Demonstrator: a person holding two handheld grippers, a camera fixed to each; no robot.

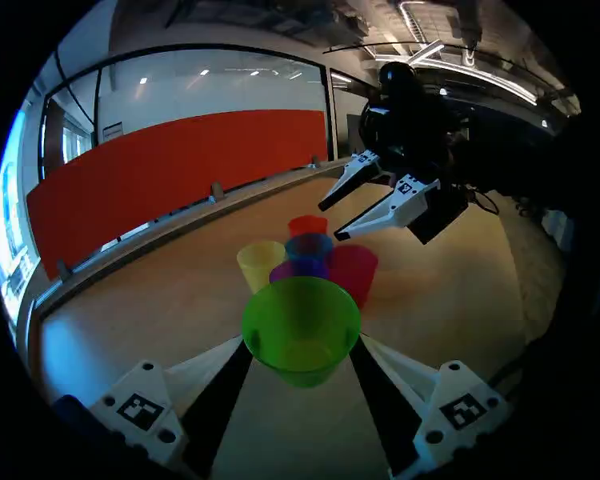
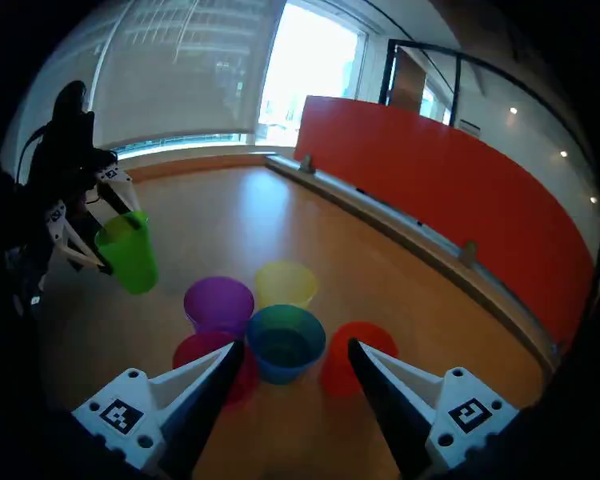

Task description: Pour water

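Observation:
A translucent green cup (image 1: 302, 324) is clamped between the fingers of my left gripper (image 1: 302, 342), mouth up and lifted off the wooden table (image 1: 460, 288). Behind it stands a tight cluster of cups: yellow (image 1: 260, 262), purple (image 1: 294, 270), blue (image 1: 309, 244), orange-red (image 1: 308, 225) and crimson (image 1: 353, 270). My right gripper (image 1: 330, 222) hovers open above the cluster's far side. In the right gripper view, my right gripper (image 2: 294, 346) frames the blue cup (image 2: 286, 340) without touching it. The left gripper (image 2: 120, 244) holds the green cup (image 2: 129, 252) off to the left.
A long red partition panel (image 1: 180, 176) on a raised ledge runs along the table's far edge, also seen as the red panel (image 2: 460, 200). Bright windows (image 2: 308, 72) lie beyond. Bare wood (image 2: 220, 216) spreads around the cups.

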